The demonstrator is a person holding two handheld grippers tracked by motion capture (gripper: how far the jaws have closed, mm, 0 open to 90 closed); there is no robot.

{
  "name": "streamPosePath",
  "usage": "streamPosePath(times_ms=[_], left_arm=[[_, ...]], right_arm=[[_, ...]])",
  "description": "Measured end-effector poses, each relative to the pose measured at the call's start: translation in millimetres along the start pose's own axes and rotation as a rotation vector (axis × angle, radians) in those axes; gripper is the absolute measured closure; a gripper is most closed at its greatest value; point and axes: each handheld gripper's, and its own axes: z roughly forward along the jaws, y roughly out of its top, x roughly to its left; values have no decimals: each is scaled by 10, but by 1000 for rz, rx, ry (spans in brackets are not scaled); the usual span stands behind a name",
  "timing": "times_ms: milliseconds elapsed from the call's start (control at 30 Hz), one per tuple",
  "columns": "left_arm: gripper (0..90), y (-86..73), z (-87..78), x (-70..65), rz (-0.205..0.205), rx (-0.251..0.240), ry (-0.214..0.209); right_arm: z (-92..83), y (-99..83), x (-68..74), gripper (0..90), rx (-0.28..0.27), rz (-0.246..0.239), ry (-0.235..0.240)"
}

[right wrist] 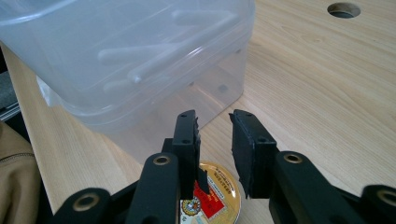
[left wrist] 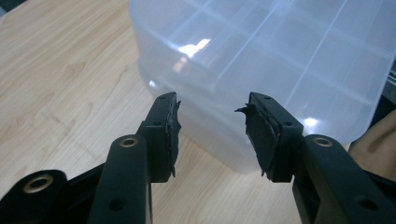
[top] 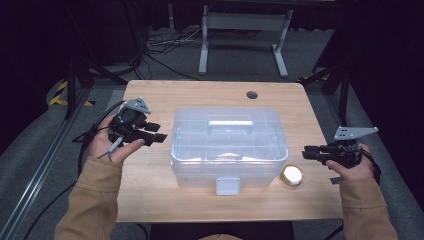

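Nearest the camera, the small gold-lidded round tin (top: 292,175) is being shown on the wooden table (top: 150,200), just beside the front right corner of the clear plastic storage box (top: 229,145); in the right gripper view that tin (right wrist: 212,196) is lying directly beneath the two black jaws, which are being held parted over it with nothing pinched between them (the pads are not seen touching it, so no grip is being claimed). The right gripper (top: 307,151) is being carried roughly level at the table's right edge, pointing inward toward the box's right end, and it is the nearer tool to the tin by a wide margin. Across the table, the left gripper (top: 159,132) is being held released as well, its jaws standing wide and empty in the left gripper view, aimed at the box's left end wall (left wrist: 224,107), near it but apart. The box is lying with its long axis across the table, between the two tools, lid shut and front latch (top: 228,186) facing the person. Farther off, the lid handle (top: 230,123) and the round hole (top: 252,94) in the tabletop are being shown beyond.
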Motion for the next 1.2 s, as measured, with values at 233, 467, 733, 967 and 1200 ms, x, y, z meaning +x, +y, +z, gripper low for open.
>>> streamPosePath(times_ms=[233, 467, 733, 967, 1200], left_arm=[[530, 210, 21, -37, -11, -95, -150], [533, 412, 89, -152, 49, -112, -136], [522, 583, 191, -224, 85, -93, -137], [510, 708, 333, -275, 116, -84, -152], [512, 760, 509, -326, 140, -69, -185]], right_arm=[[-1, -18, -31, 711, -7, 12, 4], [17, -8, -36, 705, -10, 15, 10], [12, -3, -38, 694, -18, 17, 8], [15, -4, -43, 692, -20, 26, 6], [23, 39, 5, 689, -16, 12, 0]])
